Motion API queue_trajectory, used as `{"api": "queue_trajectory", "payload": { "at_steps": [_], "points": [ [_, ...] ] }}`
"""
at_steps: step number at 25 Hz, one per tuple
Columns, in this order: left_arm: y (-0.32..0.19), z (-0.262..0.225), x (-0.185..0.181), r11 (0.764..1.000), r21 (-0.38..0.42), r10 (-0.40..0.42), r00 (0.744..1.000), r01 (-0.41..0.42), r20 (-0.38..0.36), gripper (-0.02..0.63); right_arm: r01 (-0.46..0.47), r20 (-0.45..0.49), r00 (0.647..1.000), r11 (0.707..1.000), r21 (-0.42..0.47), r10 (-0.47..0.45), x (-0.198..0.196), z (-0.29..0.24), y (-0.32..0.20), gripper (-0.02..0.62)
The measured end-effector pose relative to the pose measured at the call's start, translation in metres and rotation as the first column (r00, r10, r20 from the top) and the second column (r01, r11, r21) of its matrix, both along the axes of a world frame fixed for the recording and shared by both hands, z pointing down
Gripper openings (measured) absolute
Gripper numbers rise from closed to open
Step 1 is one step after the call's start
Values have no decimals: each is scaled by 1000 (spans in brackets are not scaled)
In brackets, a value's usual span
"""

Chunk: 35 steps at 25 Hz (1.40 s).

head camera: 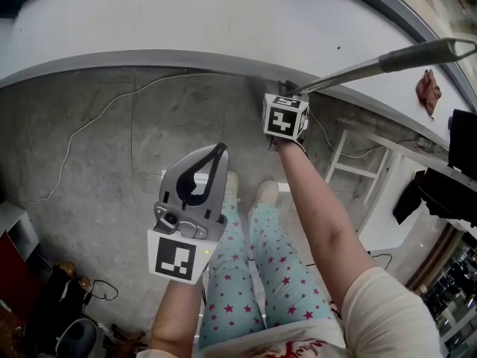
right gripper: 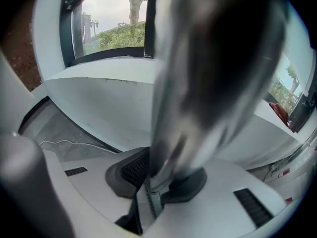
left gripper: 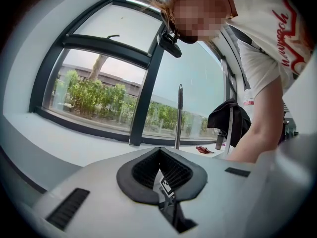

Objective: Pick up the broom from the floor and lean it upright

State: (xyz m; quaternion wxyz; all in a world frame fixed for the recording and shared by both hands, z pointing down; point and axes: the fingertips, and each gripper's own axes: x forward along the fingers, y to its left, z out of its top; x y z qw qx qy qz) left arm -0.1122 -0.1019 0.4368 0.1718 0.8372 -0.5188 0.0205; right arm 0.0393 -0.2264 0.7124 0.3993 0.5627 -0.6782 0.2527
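The broom's grey handle (head camera: 387, 62) slants up to the right over the white ledge, ending in a dark grip with a loop. My right gripper (head camera: 289, 95) is shut on its lower part, below the marker cube. In the right gripper view the handle (right gripper: 208, 73) rises blurred and large out of the gripper (right gripper: 158, 180). The broom's head is hidden. My left gripper (head camera: 216, 155) hangs over the floor left of the right one, shut with nothing in it. In the left gripper view (left gripper: 159, 155) the handle (left gripper: 179, 118) stands upright against the window.
A curved white ledge (head camera: 149, 21) runs below big windows, with a red cloth (head camera: 428, 89) on it. A thin cable (head camera: 82, 133) trails over the grey floor. A white frame (head camera: 358, 162) and dark clothes (head camera: 408, 200) stand at the right. The person's star-patterned legs (head camera: 276, 267) are below.
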Motion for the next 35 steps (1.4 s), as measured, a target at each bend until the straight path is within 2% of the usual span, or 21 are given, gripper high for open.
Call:
{"api": "queue_trajectory", "payload": {
  "at_steps": [3, 4, 8, 12, 17, 22, 30, 35],
  "points": [
    [-1, 1, 3, 1000, -6, 15, 1000, -15, 3, 17, -2, 19, 1000, 1000, 24, 1, 4, -3, 2, 77],
    [-1, 1, 5, 1000, -6, 17, 1000, -17, 2, 17, 0, 26, 1000, 1000, 27, -1, 6, -4, 3, 55],
    [0, 0, 17, 1000, -1, 26, 1000, -26, -3, 17, 41, 29, 999, 999, 34, -42, 8, -5, 4, 57],
    [-1, 1, 21, 999, -3, 41, 999, -41, -7, 17, 36, 56, 998, 997, 68, -39, 6, -14, -5, 62],
    [-2, -1, 24, 999, 0, 54, 998, -54, -15, 17, 76, 67, 994, 984, 164, -88, -2, -39, -12, 162],
    [-2, -3, 23, 999, 5, 46, 999, -46, -14, 17, 66, 87, 993, 977, 204, -85, -3, -54, -4, 229],
    [3, -4, 26, 998, 7, 57, 998, -57, -7, 17, 89, 128, 983, 957, 275, -128, -9, -77, 8, 299],
    [5, -11, 23, 998, 14, 56, 998, -56, -3, 17, 35, 151, 985, 953, 302, -85, 1, -100, 16, 311]
  ]
}}
